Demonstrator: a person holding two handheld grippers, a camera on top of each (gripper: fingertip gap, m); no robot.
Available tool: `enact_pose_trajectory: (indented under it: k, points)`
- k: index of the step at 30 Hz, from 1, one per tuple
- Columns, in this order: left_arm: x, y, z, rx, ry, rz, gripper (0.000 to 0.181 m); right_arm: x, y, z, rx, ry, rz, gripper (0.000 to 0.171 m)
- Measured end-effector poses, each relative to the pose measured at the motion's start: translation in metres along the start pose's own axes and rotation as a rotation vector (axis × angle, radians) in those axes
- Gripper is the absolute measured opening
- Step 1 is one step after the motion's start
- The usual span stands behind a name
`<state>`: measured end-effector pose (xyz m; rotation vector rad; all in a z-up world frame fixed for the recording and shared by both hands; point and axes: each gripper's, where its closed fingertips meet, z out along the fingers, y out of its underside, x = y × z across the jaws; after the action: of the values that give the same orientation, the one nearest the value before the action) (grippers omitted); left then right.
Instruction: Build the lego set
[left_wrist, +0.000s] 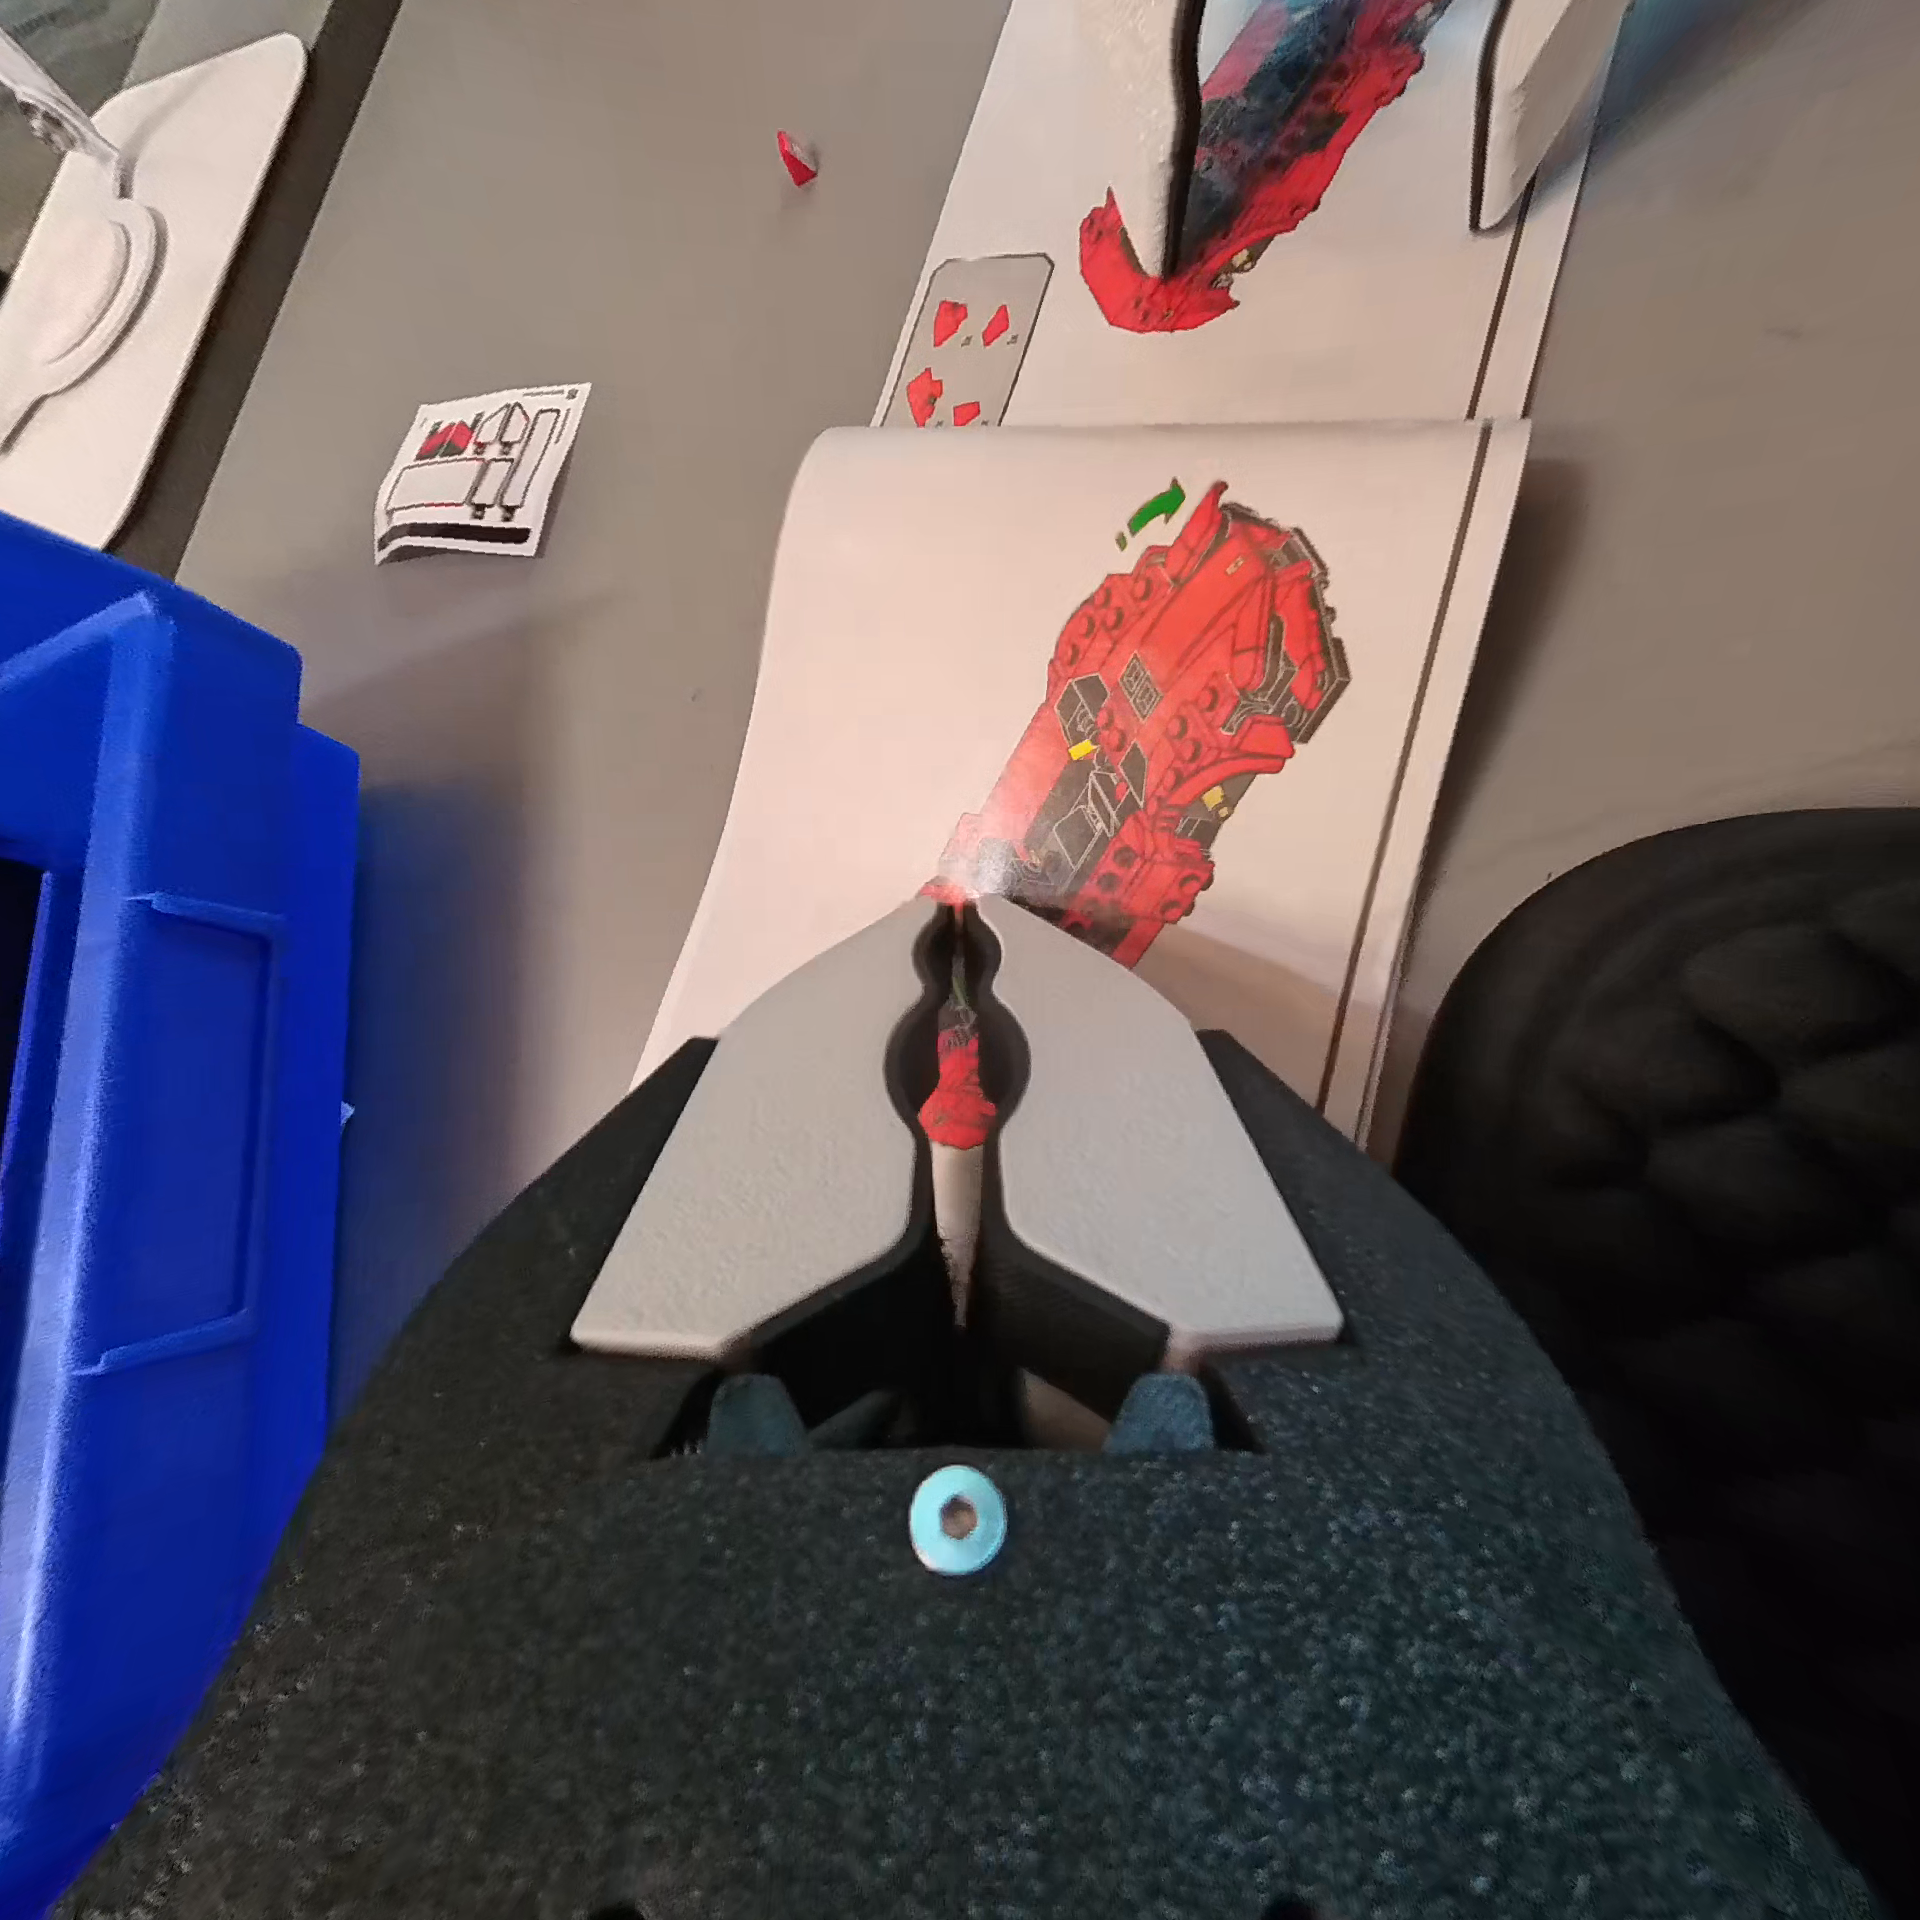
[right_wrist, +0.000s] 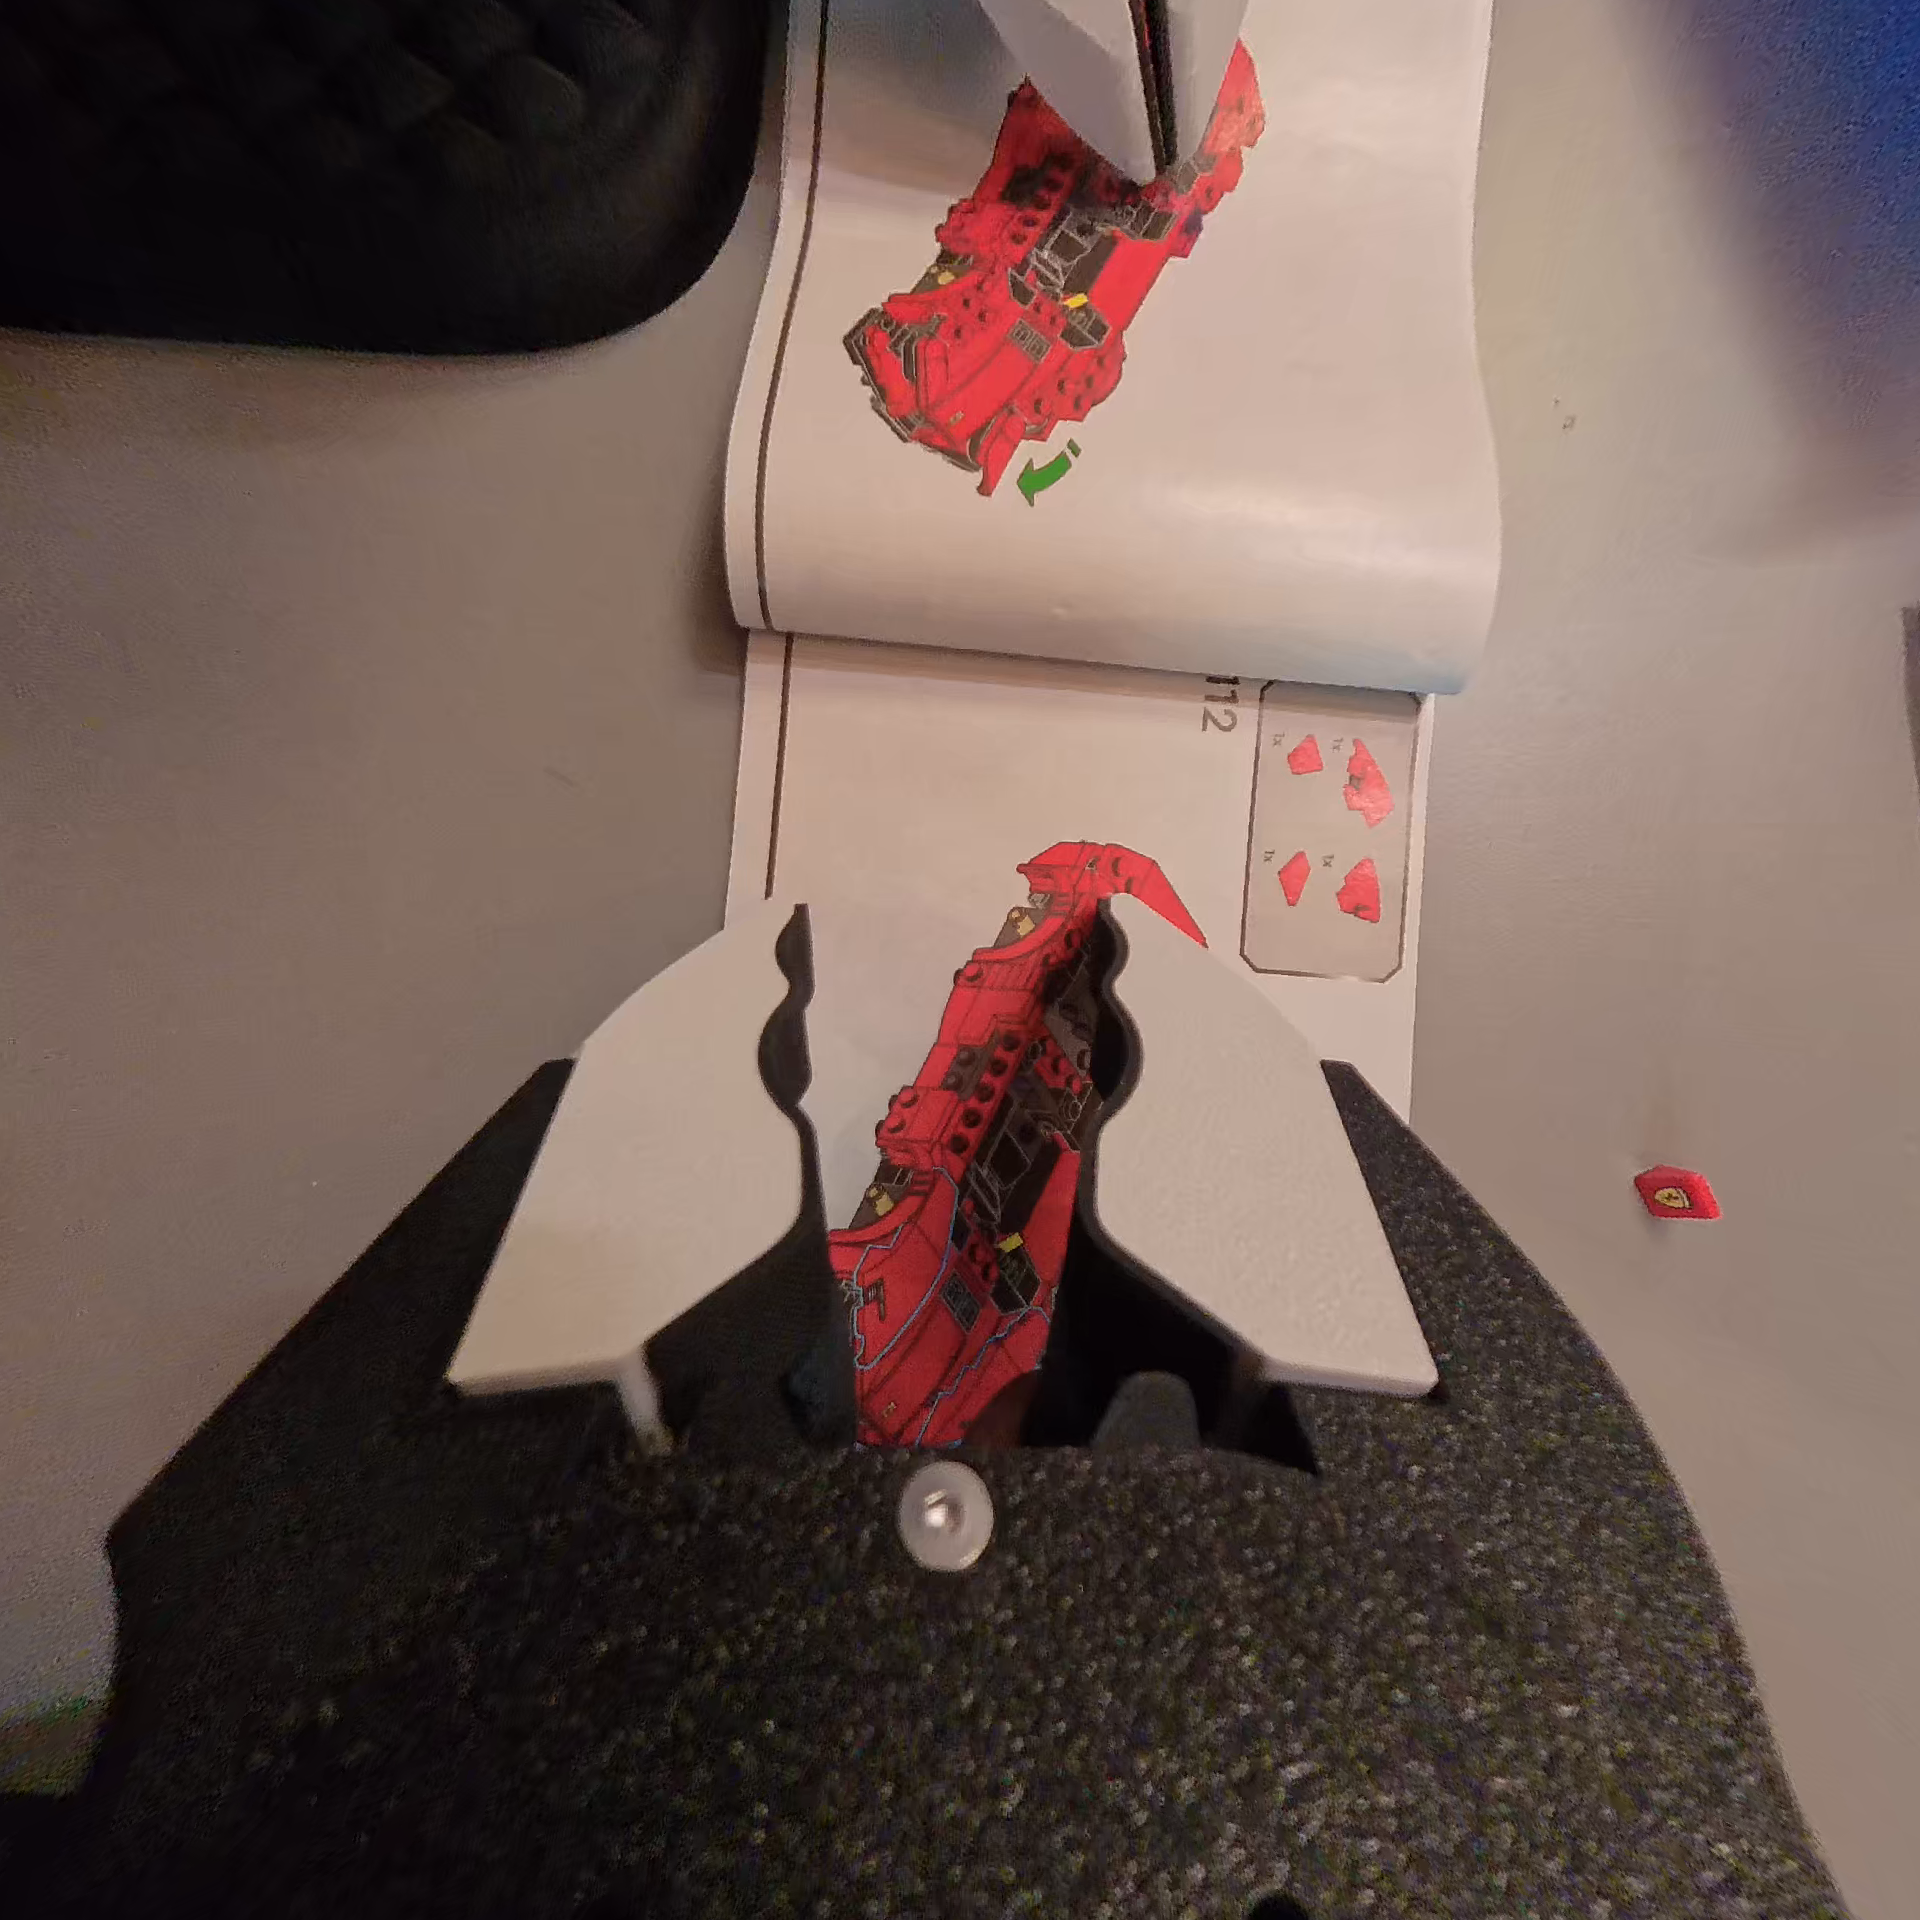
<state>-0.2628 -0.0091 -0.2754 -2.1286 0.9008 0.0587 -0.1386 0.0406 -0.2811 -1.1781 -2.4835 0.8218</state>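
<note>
The instruction booklet (left_wrist: 1299, 353) lies open on the grey table, printed with a red car model. My left gripper (left_wrist: 956, 904) is shut on the edge of one page (left_wrist: 935, 623) and lifts it, so the page curls up. The right wrist view shows the same pinch at the top (right_wrist: 1158, 125), with the curled page (right_wrist: 1195, 540) below it. My right gripper (right_wrist: 951, 914) is open over the flat page (right_wrist: 987, 769) and holds nothing; it also shows at the top of the left wrist view (left_wrist: 1340, 135). A small red brick (right_wrist: 1675, 1195) lies loose on the table beside the booklet (left_wrist: 798, 159).
A blue bin (left_wrist: 156, 935) stands close on the left of my left gripper. A sticker sheet (left_wrist: 478, 473) lies on the table, with a white tray (left_wrist: 125, 260) beyond it. A black padded object (left_wrist: 1714, 1091) sits beside the booklet (right_wrist: 364, 156).
</note>
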Motion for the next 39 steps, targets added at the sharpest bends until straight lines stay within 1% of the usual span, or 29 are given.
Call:
enact_pose_trajectory:
  k: [1, 3, 5, 7, 9, 10, 12, 14, 19, 22, 25, 27, 29, 31, 33, 34, 35, 36, 38, 39]
  points:
    - [-0.004, 0.000, -0.001, 0.004, -0.016, -0.015, 0.003, 0.000, 0.000, 0.000, 0.002, 0.000, 0.000, 0.052]
    - [-0.030, -0.008, -0.012, 0.083, -0.143, -0.094, 0.004, 0.000, 0.000, 0.000, 0.003, 0.002, 0.000, 0.052]
    - [-0.062, -0.018, -0.034, 0.223, -0.276, -0.274, 0.003, 0.000, 0.000, 0.000, 0.006, 0.003, 0.001, 0.052]
    - [-0.088, -0.019, -0.057, 0.359, -0.367, -0.478, 0.002, 0.000, 0.000, 0.000, 0.014, 0.003, 0.005, 0.052]
    - [-0.105, -0.013, -0.072, 0.443, -0.423, -0.612, 0.001, 0.000, -0.001, 0.000, 0.024, 0.004, 0.008, 0.052]
    - [-0.109, -0.009, -0.076, 0.453, -0.437, -0.639, 0.001, 0.000, 0.000, 0.000, 0.026, 0.005, 0.008, 0.052]
    - [-0.110, -0.004, -0.074, 0.426, -0.446, -0.628, 0.001, 0.000, -0.001, 0.000, 0.024, 0.004, 0.009, 0.052]
    - [-0.108, -0.004, -0.070, 0.392, -0.460, -0.577, 0.001, 0.000, 0.000, 0.000, 0.022, 0.005, 0.008, 0.052]
    - [-0.097, -0.008, -0.055, 0.279, -0.503, -0.357, 0.001, -0.001, -0.001, 0.000, 0.017, 0.011, 0.016, 0.052]
    - [-0.097, -0.007, -0.054, 0.242, -0.542, -0.282, 0.001, -0.001, -0.001, 0.001, 0.002, 0.017, 0.023, 0.052]
    - [-0.103, -0.006, -0.061, 0.264, -0.573, -0.310, 0.001, -0.002, -0.002, 0.001, -0.005, 0.022, 0.023, 0.052]
    - [-0.114, -0.007, -0.075, 0.341, -0.628, -0.379, 0.001, -0.002, -0.002, 0.001, -0.013, 0.024, 0.019, 0.052]
    - [-0.128, -0.006, -0.098, 0.442, -0.708, -0.468, 0.001, -0.003, -0.002, 0.001, -0.017, 0.022, 0.012, 0.050]
    - [-0.136, 0.001, -0.112, 0.488, -0.750, -0.529, 0.000, -0.005, -0.003, 0.001, -0.016, 0.012, -0.009, 0.047]
    - [-0.137, 0.003, -0.110, 0.475, -0.731, -0.539, 0.000, -0.005, -0.004, 0.001, -0.022, 0.016, -0.039, 0.045]
    - [-0.135, 0.001, -0.107, 0.469, -0.720, -0.527, 0.000, -0.004, -0.004, 0.000, -0.031, 0.033, -0.059, 0.048]
    - [-0.131, -0.002, -0.103, 0.463, -0.708, -0.501, 0.000, -0.002, -0.007, -0.005, -0.025, 0.052, -0.073, 0.048]
    - [-0.127, -0.006, -0.099, 0.450, -0.699, -0.464, 0.000, -0.001, -0.015, -0.015, 0.023, 0.078, -0.077, 0.049]
    - [-0.119, -0.013, -0.090, 0.407, -0.691, -0.369, 0.000, 0.002, -0.039, -0.047, 0.184, 0.133, -0.058, 0.052]
    - [-0.115, -0.016, -0.086, 0.386, -0.693, -0.319, 0.001, 0.005, -0.047, -0.066, 0.247, 0.176, -0.036, 0.059]
